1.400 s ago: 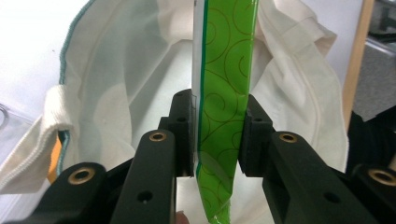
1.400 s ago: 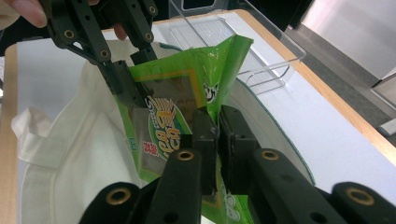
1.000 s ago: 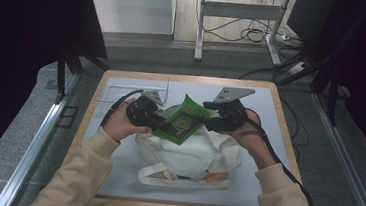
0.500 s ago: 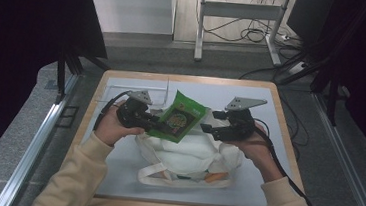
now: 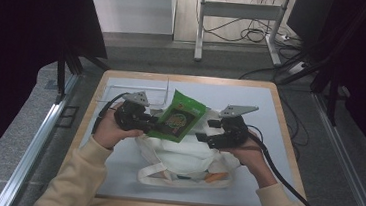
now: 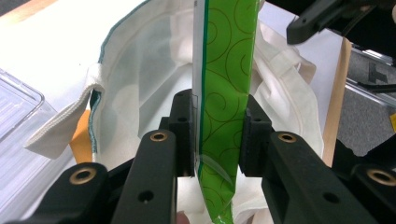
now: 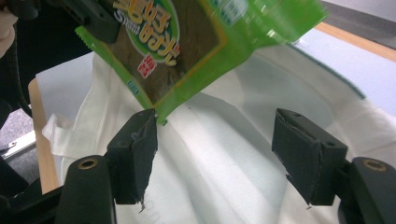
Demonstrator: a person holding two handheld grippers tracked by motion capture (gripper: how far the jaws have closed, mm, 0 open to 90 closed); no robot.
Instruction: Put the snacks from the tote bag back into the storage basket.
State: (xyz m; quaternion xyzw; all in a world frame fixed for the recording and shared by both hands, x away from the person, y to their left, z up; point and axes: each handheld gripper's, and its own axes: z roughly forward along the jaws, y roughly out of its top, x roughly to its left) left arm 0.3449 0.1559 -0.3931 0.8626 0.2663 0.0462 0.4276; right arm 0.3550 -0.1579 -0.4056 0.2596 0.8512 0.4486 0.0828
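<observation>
My left gripper (image 5: 149,125) is shut on a green snack packet (image 5: 180,117), which it holds tilted above a white cloth bag (image 5: 186,158). In the left gripper view the pads press both faces of the packet (image 6: 224,93) over the bag's open mouth (image 6: 140,79). My right gripper (image 5: 203,136) sits to the right of the packet, low over the bag. Its jaws have just been opening and stand open (image 7: 219,140), with only bag cloth (image 7: 224,154) behind the gap. The packet's corner (image 7: 187,42) hangs just above one of its pads (image 7: 137,149).
A clear plastic container (image 5: 142,92) stands behind the left hand on the pale mat. Something orange (image 5: 214,177) shows at the bag's near edge. The table's wooden rim (image 5: 284,127) runs along the right side, and the bag's handles trail toward the person.
The right gripper has let go of the packet, opened, and moved right and down toward the bag. The left gripper keeps hold of the packet, which now stands more upright.
</observation>
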